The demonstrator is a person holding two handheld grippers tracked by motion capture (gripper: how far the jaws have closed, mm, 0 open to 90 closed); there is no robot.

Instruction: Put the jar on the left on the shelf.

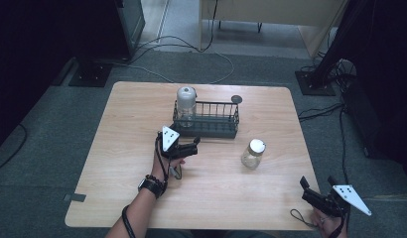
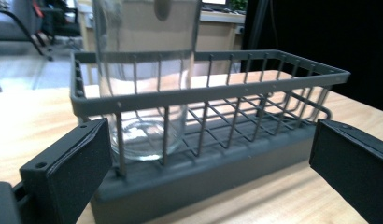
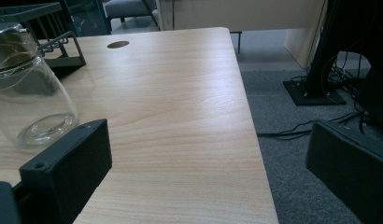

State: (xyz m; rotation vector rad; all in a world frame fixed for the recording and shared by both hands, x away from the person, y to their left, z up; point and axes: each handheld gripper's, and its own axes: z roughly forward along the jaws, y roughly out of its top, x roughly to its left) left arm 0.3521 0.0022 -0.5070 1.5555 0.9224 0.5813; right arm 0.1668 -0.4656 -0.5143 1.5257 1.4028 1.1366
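Observation:
A dark wire basket (image 1: 226, 130) stands at the back middle of the wooden table, and one clear glass jar (image 1: 186, 103) with a grey lid stands inside its left end. Close up in the left gripper view, the basket (image 2: 255, 79) and that jar (image 2: 143, 70) rise just beyond the jaws. My left gripper (image 1: 194, 145) is open just in front of the basket's left part, holding nothing. A second clear jar (image 1: 252, 153) with a white lid stands on the table right of centre. My right gripper (image 1: 318, 189) is open at the table's front right corner, and the jar (image 3: 26, 88) lies to its left.
The table (image 1: 127, 148) has a round dark hole (image 1: 236, 99) near its back edge. Cables (image 1: 211, 69) run over the grey floor behind the table, and black stand bases (image 1: 315, 82) sit at both back corners. The table's right edge (image 3: 255, 140) is close to my right gripper.

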